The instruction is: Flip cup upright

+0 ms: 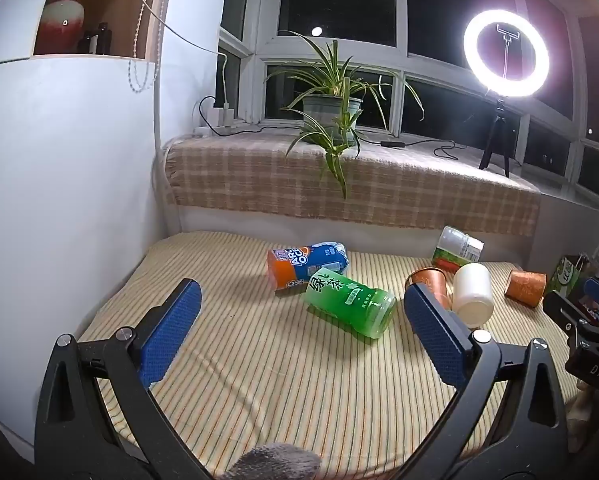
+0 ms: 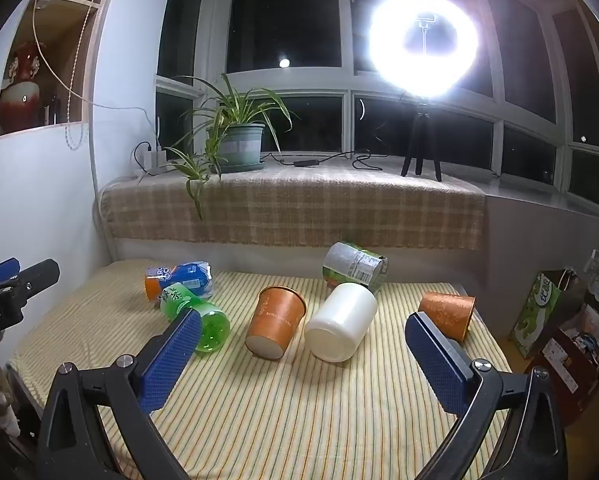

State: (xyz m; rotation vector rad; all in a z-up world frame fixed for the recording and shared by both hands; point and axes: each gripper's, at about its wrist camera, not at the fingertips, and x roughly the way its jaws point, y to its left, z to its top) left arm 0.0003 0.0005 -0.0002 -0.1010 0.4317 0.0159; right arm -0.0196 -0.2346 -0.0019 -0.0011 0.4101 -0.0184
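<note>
Right wrist view is showing the right gripper (image 2: pixel 303 340) with its blue-padded jaws spread wide and holding nothing, hovering above the yellow striped tablecloth (image 2: pixel 299 420). The left gripper (image 1: pixel 301 312) is in the same state in its own view, jaws released and empty.

I am taking the white plastic jar (image 2: pixel 341 322), lying on its side, as the landmark. Going from left to right: far left of the jar the blue and orange drink bottle (image 2: pixel 179 278) is lying, with the green tea bottle (image 2: pixel 195 320) just in front of it. Just left of the jar, the orange paper cup (image 2: pixel 275 322) is lying tipped over, its pale flat bottom pointing toward the camera and its open mouth pointing away. Behind the jar and touching it is a clear labelled bottle (image 2: pixel 355 266). Right of the jar, apart from it, a second orange paper cup (image 2: pixel 447 314) is lying on its side.

The step in hand, as I judge, is reaching for one cup. To do it well, the jaws should be closing gently across the cup wall near the middle, because thin paper is crushing easily, and then the wrist should be rotating until the mouth faces up. The neighbouring jar is close and could roll if it is bumped.
</note>
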